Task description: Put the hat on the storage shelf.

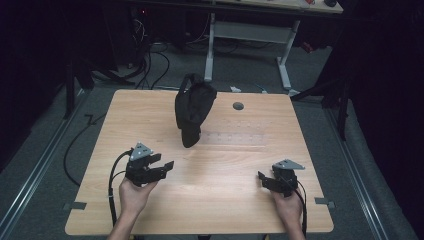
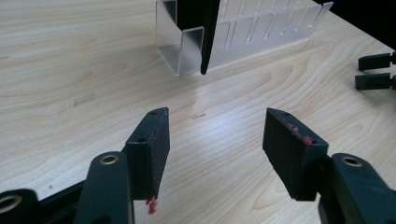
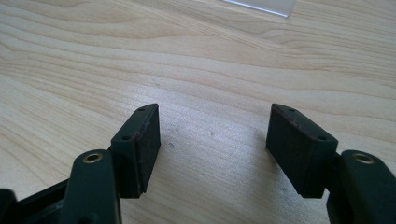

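1. The limp black cloth item (image 1: 193, 107) is hanging over the clear plastic slotted rack (image 2: 243, 35), hiding its near end; the left gripper view's top edge is cropping both.
2. The small dark round spot (image 1: 238, 106) on the pale wooden table (image 1: 225, 180) is staying too small to identify.

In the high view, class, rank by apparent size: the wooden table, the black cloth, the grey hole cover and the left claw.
1. Wooden table
2. Black cloth
3. Left claw
4. Grey hole cover
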`<state>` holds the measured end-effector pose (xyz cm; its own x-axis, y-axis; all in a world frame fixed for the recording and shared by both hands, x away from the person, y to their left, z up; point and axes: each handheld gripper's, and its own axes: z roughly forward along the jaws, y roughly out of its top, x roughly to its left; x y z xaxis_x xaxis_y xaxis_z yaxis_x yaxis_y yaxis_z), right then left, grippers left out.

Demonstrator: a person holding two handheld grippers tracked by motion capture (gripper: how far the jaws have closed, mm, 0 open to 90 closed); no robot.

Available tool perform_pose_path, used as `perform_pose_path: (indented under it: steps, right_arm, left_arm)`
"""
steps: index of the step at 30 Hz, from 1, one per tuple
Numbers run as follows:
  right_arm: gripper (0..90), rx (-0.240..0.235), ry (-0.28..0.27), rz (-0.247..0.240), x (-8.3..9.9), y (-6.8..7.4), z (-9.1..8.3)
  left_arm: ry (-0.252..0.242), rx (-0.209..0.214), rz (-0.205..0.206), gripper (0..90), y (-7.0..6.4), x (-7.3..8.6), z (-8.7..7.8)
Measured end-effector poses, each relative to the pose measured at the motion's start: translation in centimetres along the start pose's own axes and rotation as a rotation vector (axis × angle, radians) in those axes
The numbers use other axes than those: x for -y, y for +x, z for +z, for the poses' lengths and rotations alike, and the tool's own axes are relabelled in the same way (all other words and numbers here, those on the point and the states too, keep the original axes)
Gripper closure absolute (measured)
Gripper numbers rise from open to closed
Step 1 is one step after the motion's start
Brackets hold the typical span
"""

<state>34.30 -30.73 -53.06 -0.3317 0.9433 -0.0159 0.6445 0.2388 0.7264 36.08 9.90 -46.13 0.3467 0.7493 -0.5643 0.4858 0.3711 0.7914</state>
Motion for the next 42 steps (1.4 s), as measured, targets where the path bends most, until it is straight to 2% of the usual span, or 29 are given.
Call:
perform_pose_path:
  steps: [11, 32, 38, 42]
  right_arm:
    - [35.4, 0.0, 0.0, -0.001, 0.0, 0.0, 0.0]
    - [35.4, 0.001, 0.0, 0.001, 0.0, 0.0, 0.0]
    - [35.3, 0.002, 0.0, 0.001, 0.0, 0.0, 0.0]
    - [35.4, 0.002, 0.0, 0.001, 0.0, 0.0, 0.0]
  left_arm:
    - [0.026, -0.038, 0.003, 41.6, 1.1, 1.8, 0.4]
    - [0.045, -0.082, 0.028, 41.2, 2.2, 3.9, 1.1]
    - [0.052, -0.103, 0.046, 41.0, 2.7, 4.7, 1.5]
    - [0.056, -0.11, 0.022, 40.7, 3.0, 5.1, 1.8]
